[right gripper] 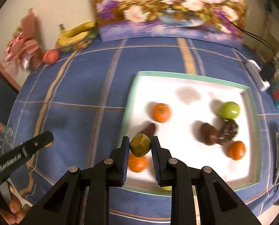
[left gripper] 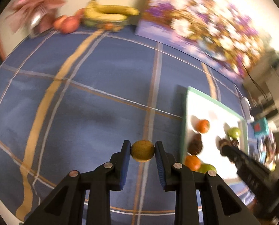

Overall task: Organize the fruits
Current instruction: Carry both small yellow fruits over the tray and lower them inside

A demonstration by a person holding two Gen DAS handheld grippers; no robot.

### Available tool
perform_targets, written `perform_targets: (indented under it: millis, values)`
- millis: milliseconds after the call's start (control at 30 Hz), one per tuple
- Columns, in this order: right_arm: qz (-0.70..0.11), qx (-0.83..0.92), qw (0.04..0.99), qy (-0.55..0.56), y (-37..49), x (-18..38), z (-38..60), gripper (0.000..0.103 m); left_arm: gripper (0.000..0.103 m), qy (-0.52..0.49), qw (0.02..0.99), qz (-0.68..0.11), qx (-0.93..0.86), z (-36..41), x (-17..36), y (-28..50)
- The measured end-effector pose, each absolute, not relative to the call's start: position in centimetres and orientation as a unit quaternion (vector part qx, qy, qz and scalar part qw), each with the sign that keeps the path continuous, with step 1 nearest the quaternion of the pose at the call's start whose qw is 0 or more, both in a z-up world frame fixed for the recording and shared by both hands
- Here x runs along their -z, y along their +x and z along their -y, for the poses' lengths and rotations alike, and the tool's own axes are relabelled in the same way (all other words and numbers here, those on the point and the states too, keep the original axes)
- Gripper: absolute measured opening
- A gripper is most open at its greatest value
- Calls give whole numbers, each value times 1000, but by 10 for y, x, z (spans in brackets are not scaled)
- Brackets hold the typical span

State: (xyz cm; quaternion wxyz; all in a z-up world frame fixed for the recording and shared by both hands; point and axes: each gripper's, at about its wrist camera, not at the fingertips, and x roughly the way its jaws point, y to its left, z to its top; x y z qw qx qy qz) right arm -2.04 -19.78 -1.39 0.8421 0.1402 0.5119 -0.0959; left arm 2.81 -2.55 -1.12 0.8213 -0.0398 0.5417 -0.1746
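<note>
Kiwis ride in both grippers: left gripper [left gripper: 142, 151] pinches one kiwi [left gripper: 142, 151] above the blue surface [left gripper: 83, 112], right gripper [right gripper: 140, 147] another kiwi [right gripper: 140, 147] over the tray [right gripper: 176, 75], apparently sorting fruit.

No legible text; white lettering on left tool [right gripper: 49, 137] blurred.

Two wrist fisheyes looking forward, down at table.
Both sharing the tray [left gripper: 214, 101] [right gripper: 191, 76], right sitting nearer.
</note>
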Motion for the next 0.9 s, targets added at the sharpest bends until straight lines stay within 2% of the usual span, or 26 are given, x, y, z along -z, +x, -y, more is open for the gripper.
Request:
perform_targets:
  millis: [467, 900]
  values:
    - [-482, 193, 833, 190, -64, 2, 281, 24, 28, 61, 776, -548, 306, 115, 21, -19]
    - [-495, 196, 822, 202, -70, 13, 295, 24, 28, 75, 755, -565, 324, 130, 39, -23]
